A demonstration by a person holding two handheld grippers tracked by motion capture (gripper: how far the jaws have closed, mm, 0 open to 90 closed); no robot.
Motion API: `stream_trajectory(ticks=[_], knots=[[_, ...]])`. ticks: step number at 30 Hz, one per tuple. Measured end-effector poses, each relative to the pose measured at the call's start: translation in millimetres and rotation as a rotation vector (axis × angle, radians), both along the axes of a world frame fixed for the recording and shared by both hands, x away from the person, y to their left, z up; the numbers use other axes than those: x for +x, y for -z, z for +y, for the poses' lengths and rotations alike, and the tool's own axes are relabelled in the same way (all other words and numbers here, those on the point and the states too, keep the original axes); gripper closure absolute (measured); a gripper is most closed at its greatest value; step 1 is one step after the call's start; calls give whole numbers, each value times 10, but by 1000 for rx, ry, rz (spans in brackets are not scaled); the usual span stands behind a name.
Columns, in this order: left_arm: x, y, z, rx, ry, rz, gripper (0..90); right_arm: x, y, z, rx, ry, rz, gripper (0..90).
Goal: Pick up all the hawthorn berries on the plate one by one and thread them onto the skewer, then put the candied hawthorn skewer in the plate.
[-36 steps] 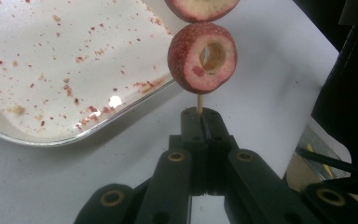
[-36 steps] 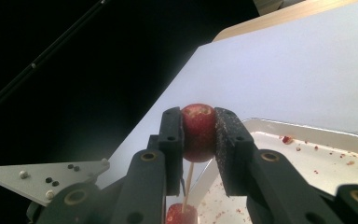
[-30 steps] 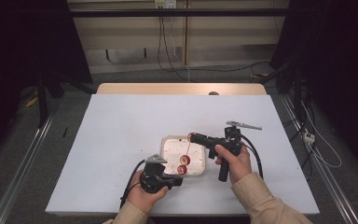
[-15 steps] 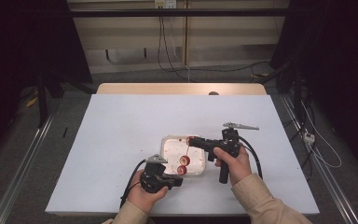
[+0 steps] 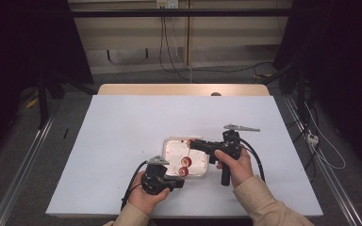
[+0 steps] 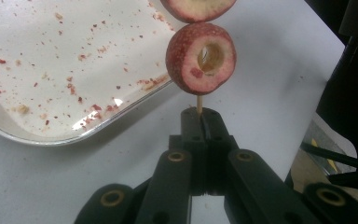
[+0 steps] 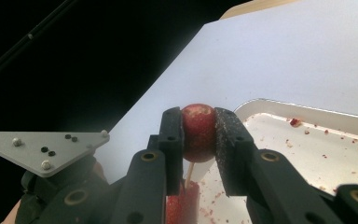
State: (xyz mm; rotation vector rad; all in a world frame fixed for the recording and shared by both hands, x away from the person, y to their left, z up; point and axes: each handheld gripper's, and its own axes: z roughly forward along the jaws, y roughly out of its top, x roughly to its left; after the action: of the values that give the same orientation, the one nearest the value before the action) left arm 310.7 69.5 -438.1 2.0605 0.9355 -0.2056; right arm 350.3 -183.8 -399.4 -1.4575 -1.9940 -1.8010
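Over the tray [image 5: 169, 143] on the counter [image 5: 122, 127], left gripper [image 6: 199, 114] fingers pinch the thin, snappable skewer [image 6: 199, 102] at its base; right gripper [image 7: 199, 135] fingers clamp the soft cored fruit [image 7: 198, 128], best squeezed lightly on its flanks.

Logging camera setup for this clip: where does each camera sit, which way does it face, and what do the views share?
High view: above the person's side, looking forward and down on the table; both forearms, left gripper and right gripper show.
Left gripper view: rides the left gripper, looking along shut fingers at the skewer.
Right gripper view: rides the right gripper, fingers clamping a fruit.
Shared: tray, skewered fruit.
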Motion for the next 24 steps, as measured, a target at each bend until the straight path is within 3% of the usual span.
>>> stream_trajectory(ticks=[12, 13, 15, 17, 19, 24], knots=[[1, -14, 17, -3, -6, -4, 900, -12, 13, 23, -6, -14, -16, 744], [1, -24, 20, -7, -9, -9, 900, -13, 13, 22, -2, -9, -20, 730], [-7, -33, 16, -10, -20, -16, 899, -17, 26, 31, 20, 16, -25, 608], [-13, -31, 7, -13, -25, -21, 900, -25, 53, 56, 46, 16, -22, 597], [-17, -27, -2, -16, -17, -22, 900, -42, 91, 99, 32, 13, -16, 577], [-17, -31, -16, -19, -11, -23, 900, -58, 155, 171, 13, 16, -29, 673]])
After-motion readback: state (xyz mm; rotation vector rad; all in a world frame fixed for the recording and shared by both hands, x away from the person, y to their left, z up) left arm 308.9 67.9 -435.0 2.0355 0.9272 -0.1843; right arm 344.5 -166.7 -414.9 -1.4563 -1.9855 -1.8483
